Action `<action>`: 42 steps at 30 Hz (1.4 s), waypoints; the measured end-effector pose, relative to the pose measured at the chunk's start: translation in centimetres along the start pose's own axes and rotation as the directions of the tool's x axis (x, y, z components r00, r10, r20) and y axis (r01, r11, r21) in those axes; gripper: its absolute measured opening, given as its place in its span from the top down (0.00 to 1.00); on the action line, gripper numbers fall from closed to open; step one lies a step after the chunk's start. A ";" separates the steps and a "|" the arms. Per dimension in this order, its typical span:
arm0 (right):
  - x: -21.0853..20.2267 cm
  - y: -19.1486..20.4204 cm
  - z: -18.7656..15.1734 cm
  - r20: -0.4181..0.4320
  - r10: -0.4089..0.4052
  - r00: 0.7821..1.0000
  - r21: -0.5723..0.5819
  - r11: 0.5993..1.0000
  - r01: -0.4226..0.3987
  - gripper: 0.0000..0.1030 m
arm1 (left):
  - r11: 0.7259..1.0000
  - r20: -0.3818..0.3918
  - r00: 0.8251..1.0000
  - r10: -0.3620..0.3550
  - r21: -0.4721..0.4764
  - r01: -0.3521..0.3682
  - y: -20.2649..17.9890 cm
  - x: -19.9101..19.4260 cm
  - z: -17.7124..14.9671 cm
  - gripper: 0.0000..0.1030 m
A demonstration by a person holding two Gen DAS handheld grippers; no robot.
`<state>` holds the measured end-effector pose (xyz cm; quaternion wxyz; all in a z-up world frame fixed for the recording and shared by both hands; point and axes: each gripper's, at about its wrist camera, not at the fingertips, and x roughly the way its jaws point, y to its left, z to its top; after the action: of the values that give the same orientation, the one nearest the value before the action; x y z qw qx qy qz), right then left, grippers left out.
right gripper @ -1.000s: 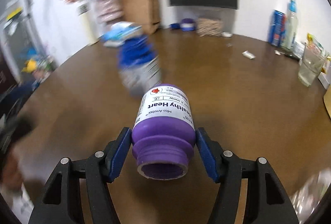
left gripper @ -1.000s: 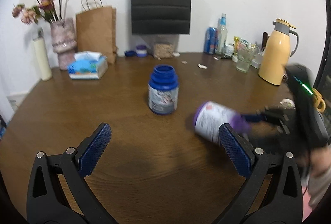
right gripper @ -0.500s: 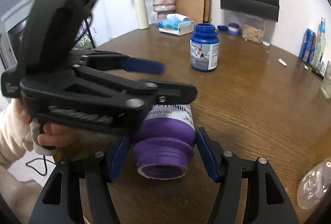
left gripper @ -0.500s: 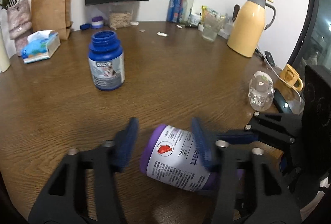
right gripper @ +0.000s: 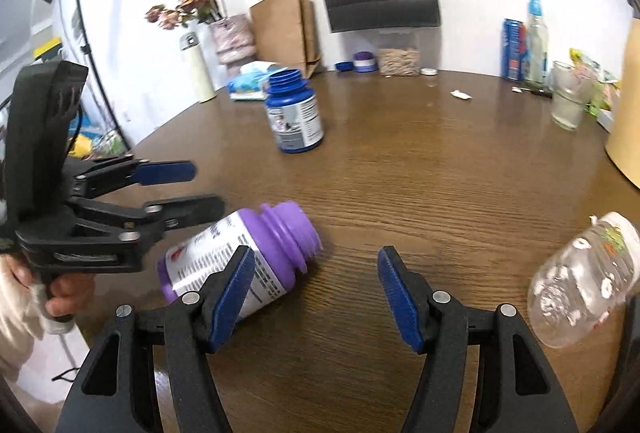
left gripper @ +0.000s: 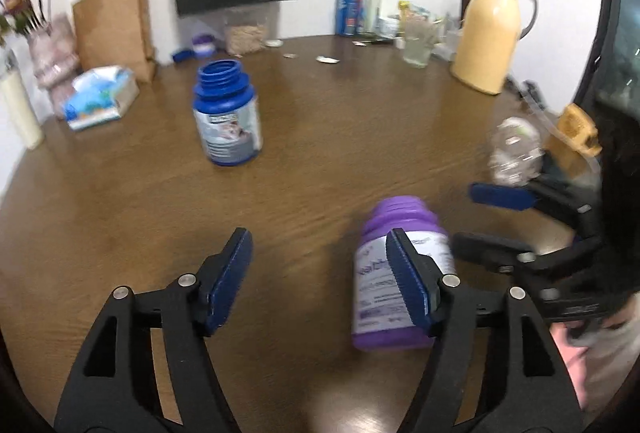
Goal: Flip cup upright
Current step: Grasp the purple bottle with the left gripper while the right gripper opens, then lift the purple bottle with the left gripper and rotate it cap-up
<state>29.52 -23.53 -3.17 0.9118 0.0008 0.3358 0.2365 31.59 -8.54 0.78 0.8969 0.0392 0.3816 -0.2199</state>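
A purple, uncapped bottle (right gripper: 276,233) with a white label is down on its side on the brown table (right gripper: 440,193), its neck towards the table's middle. In the left wrist view the purple bottle (left gripper: 404,217) sits partly behind my left gripper's right finger. My left gripper (left gripper: 318,237) is open with only table between its pads. My right gripper (right gripper: 316,253) is open too, and the bottle is by its left finger, outside the gap. Each view shows the other tool: the left gripper (right gripper: 192,189) and the right gripper (left gripper: 468,217). A blue, uncapped bottle (left gripper: 226,117) stands upright further back.
A clear plastic bottle (right gripper: 580,281) lies near the right table edge. At the back stand a yellow thermos (left gripper: 492,37), a glass (left gripper: 418,43), cans and bottles, a paper bag (left gripper: 112,21) and a tissue pack (left gripper: 100,97). A hand (right gripper: 64,297) holds the left tool.
My right gripper opened and let go of the purple bottle, which is now on the table. My left gripper, which had closed in around it, has shifted left and stands open.
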 end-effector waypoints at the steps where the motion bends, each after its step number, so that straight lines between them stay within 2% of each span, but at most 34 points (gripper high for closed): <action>1: -1.0 0.0 -0.3 0.009 -0.006 1.000 0.005 1.000 0.006 0.33 | 1.000 -0.007 1.000 -0.027 0.002 0.027 -0.3 -0.3 0.2 0.30; 2: -1.5 -0.1 -0.3 0.021 -0.014 1.000 0.011 1.000 0.013 0.33 | 0.998 -0.024 0.998 -0.057 0.014 0.058 -0.9 -0.5 0.5 0.26; 5: -3.6 -0.7 -0.6 0.063 -0.046 0.997 0.045 0.998 0.044 0.33 | 0.990 -0.139 0.982 -0.127 0.044 0.134 -2.9 0.8 1.0 0.25; 7: -4.9 -1.3 -0.9 0.071 -0.062 0.996 0.057 0.997 0.058 0.33 | 0.988 -0.231 0.966 -0.117 0.069 0.136 -4.3 3.0 0.6 0.29; 8: -5.2 -1.5 -1.1 0.062 -0.068 0.996 0.058 0.996 0.064 0.33 | 0.985 -0.299 0.945 -0.134 0.067 0.161 -4.8 4.3 0.2 0.41; 9: -5.4 -1.9 -1.3 0.049 -0.084 0.995 0.059 0.995 0.081 0.33 | 0.985 -0.335 0.934 -0.122 0.076 0.156 -5.2 5.1 0.0 0.42; 13: -6.5 -2.9 -2.3 0.033 -0.118 0.993 0.076 0.991 0.115 0.33 | 0.980 -0.315 0.944 -0.098 0.133 0.146 -6.3 4.9 -0.1 0.42; 14: -6.7 -3.1 -2.6 0.032 -0.118 0.993 0.085 0.990 0.115 0.33 | 0.981 -0.296 0.950 -0.101 0.131 0.145 -6.2 4.6 0.0 0.42; 15: -7.0 -3.3 -2.8 0.032 -0.114 0.993 0.092 0.990 0.111 0.33 | 0.982 -0.245 0.966 -0.089 0.142 0.126 -6.1 4.1 0.1 0.42; 18: -7.5 -3.2 -2.7 0.059 -0.080 0.995 0.099 0.992 0.074 0.33 | 0.983 -0.109 0.993 -0.046 0.172 0.064 -5.5 2.2 0.6 0.42; 19: -7.6 -3.1 -2.4 0.076 -0.069 0.995 0.095 0.994 0.062 0.32 | 0.984 -0.069 0.997 -0.045 0.166 0.056 -5.0 1.6 0.8 0.42; 21: -7.8 -2.8 -1.5 0.107 -0.045 0.993 0.095 0.995 0.035 0.22 | 0.988 0.035 0.999 -0.042 0.148 0.036 -3.5 -0.3 1.4 0.42; 22: -7.7 -2.6 -0.5 0.129 -0.008 0.992 0.099 0.995 -0.005 0.18 | 0.990 0.077 0.996 -0.042 0.138 0.032 -2.9 -1.2 1.6 0.42; 24: -7.4 -2.4 1.4 0.160 0.061 0.985 0.114 0.990 -0.080 0.18 | 0.992 0.193 0.980 -0.049 0.120 0.026 -1.4 -3.7 2.2 0.42; 26: -7.0 -2.2 4.0 0.196 0.138 0.971 0.128 0.978 -0.164 0.17 | 0.993 0.279 0.960 -0.020 0.121 -0.014 -0.7 -5.1 2.5 0.42; 27: -6.8 -2.1 5.3 0.215 0.178 0.960 0.132 0.969 -0.209 0.17 | 0.992 0.340 0.940 0.008 0.117 -0.051 -0.1 -5.8 2.9 0.42; 29: -5.7 -1.5 8.3 0.239 0.291 0.926 0.140 0.934 -0.330 0.12 | 0.989 0.416 0.909 0.044 0.108 -0.097 0.7 -6.8 3.2 0.42; 30: -4.6 -0.9 10.2 0.231 0.355 0.906 0.142 0.909 -0.392 0.12 | 0.990 0.442 0.896 0.044 0.099 -0.098 1.3 -7.1 3.5 0.42; 32: -2.8 0.8 12.7 0.186 0.398 0.898 0.126 0.897 -0.424 0.12 | 0.991 0.470 0.882 0.041 0.094 -0.096 2.2 -7.5 4.1 0.42; 33: -1.9 1.9 13.7 0.167 0.418 0.893 0.107 0.892 -0.438 0.12 | 0.990 0.507 0.861 0.047 0.093 -0.109 2.8 -7.8 4.3 0.42; 34: -0.8 3.3 15.0 0.148 0.465 0.873 0.080 0.874 -0.479 0.12 | 0.988 0.530 0.847 0.042 0.105 -0.115 3.1 -7.9 4.2 0.42; 36: 1.0 4.8 16.9 0.126 0.509 0.851 0.071 0.851 -0.520 0.12 | 0.981 0.564 0.825 0.030 0.140 -0.131 3.9 -7.8 4.3 0.42; 38: 3.0 5.5 18.4 0.096 0.561 0.822 0.088 0.818 -0.569 0.13 | 0.976 0.580 0.814 0.016 0.166 -0.138 4.6 -7.7 4.1 0.42; 39: 4.3 5.7 19.1 0.091 0.576 0.812 0.115 0.804 -0.583 0.17 | 0.973 0.568 0.822 0.030 0.171 -0.154 5.0 -7.1 4.5 0.42; 40: 5.0 5.8 19.7 0.089 0.579 0.811 0.120 0.802 -0.586 0.35 | 0.974 0.553 0.832 0.042 0.164 -0.158 5.6 -6.7 4.7 0.42; 41: 5.6 6.2 20.0 0.089 0.581 0.809 0.105 0.802 -0.588 0.34 | 0.976 0.541 0.840 0.045 0.158 -0.153 6.1 -6.3 5.0 0.39; 42: 6.1 6.6 20.4 0.084 0.547 0.833 0.079 0.830 -0.552 0.34 | 0.978 0.521 0.852 0.049 0.149 -0.148 6.7 -5.9 5.2 0.30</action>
<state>43.24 -11.78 9.93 0.8134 0.1497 0.3062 0.4713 34.33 -1.60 7.94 0.9688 0.0811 0.1037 -0.2101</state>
